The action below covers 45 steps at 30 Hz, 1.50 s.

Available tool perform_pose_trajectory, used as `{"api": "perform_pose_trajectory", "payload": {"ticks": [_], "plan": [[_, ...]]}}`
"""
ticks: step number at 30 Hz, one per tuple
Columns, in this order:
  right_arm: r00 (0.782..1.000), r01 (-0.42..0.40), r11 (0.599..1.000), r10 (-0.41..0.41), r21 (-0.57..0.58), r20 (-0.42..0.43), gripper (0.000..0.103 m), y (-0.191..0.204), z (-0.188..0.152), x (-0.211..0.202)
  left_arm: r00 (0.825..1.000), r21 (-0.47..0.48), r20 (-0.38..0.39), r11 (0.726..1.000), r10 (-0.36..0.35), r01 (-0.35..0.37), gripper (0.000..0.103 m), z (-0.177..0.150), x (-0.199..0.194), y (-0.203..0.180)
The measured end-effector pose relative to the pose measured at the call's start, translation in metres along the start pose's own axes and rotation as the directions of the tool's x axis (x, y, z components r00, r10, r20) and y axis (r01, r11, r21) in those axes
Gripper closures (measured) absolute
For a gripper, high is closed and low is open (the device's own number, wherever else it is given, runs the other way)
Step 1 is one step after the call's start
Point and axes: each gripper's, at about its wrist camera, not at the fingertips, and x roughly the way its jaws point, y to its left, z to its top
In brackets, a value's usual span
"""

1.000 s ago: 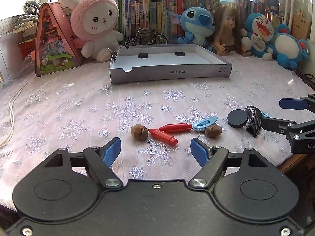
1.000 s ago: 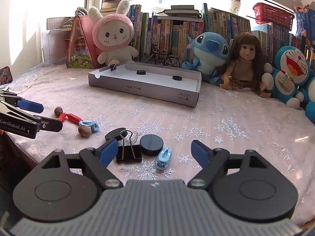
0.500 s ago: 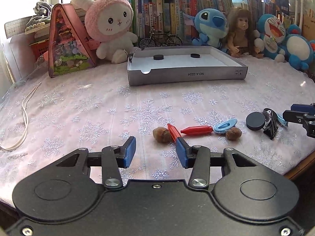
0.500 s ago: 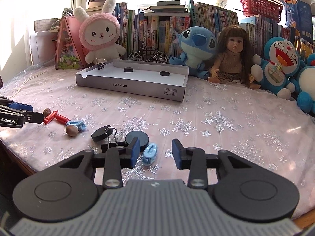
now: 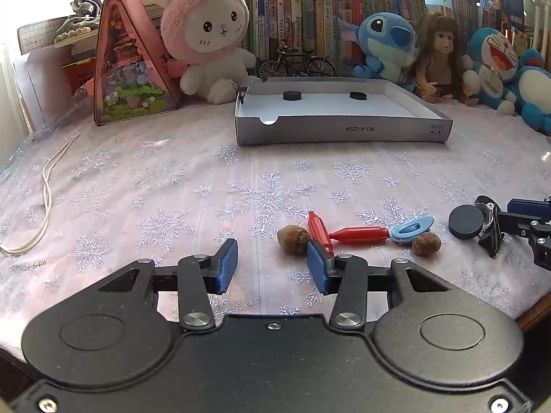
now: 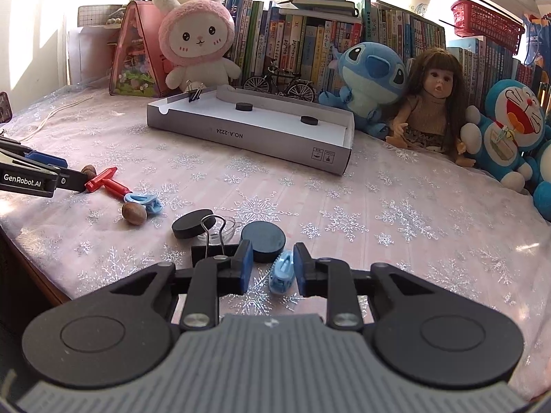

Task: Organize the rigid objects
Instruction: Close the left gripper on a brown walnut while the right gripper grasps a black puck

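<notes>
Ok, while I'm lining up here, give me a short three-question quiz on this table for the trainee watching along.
1. How many black round discs lie inside the shallow grey cardboard tray?
2. True or false: a brown nut lies on the snowflake tablecloth right beside the light blue plastic clip.
3. What stands just behind the tray's far rim? A) miniature black bicycle B) red plastic basket C) white cord
Key: 1) two; 2) true; 3) A.
</notes>
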Motion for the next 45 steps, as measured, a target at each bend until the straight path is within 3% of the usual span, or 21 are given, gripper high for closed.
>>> {"api": "perform_pose_trajectory", "payload": {"ticks": [3,8,10,13,15,19,27,30,33,45], "plan": [[1.0,-0.001,1.0,0.001,-0.008,0.0,0.065,0.001,0.001,0.002,1.0,-0.004,0.004,1.0,-0.008,0.008,0.06,0.001,0.003,-0.001],[1.0,-0.011,1.0,0.011,-0.002,0.001,0.064,0.0,0.006,0.007,1.0,-0.022,0.011,1.0,-0.02,0.02,0.06,0.003,0.006,-0.002],[1.0,-0.012,1.0,0.012,-0.001,0.001,0.055,-0.001,0.008,0.009,1.0,-0.026,0.016,0.999,-0.027,0.028,0.06,0.003,0.006,-0.003],[1.0,-0.023,1.0,0.023,0.002,-0.002,0.053,-0.002,0.01,0.014,0.999,-0.019,0.019,0.999,-0.028,0.028,0.06,0.003,0.007,-0.004],[1.0,-0.029,1.0,0.029,-0.002,-0.002,0.052,-0.001,0.012,0.017,0.999,-0.011,0.02,1.0,-0.029,0.029,0.062,0.003,0.008,-0.004],[0.999,-0.037,0.999,0.037,-0.007,-0.005,0.052,0.0,0.014,0.022,0.999,-0.01,0.012,0.999,-0.039,0.039,0.076,0.003,0.009,-0.005],[0.999,-0.041,0.999,0.041,-0.001,-0.012,0.051,0.0,0.016,0.03,0.999,-0.013,0.006,0.999,-0.049,0.049,0.081,0.003,0.01,-0.003],[0.999,-0.044,0.999,0.044,0.005,-0.017,0.051,-0.001,0.017,0.031,0.999,-0.016,0.004,0.999,-0.048,0.048,0.082,0.004,0.01,-0.003],[0.998,-0.05,0.999,0.051,0.012,-0.021,0.064,-0.001,0.019,0.032,0.998,-0.019,0.0,0.998,-0.056,0.056,0.082,0.006,0.01,-0.002],[0.999,-0.047,0.998,0.047,0.049,-0.001,0.065,-0.007,0.035,0.032,0.995,-0.014,0.037,0.996,-0.09,0.09,0.082,0.03,0.013,-0.004]]}}
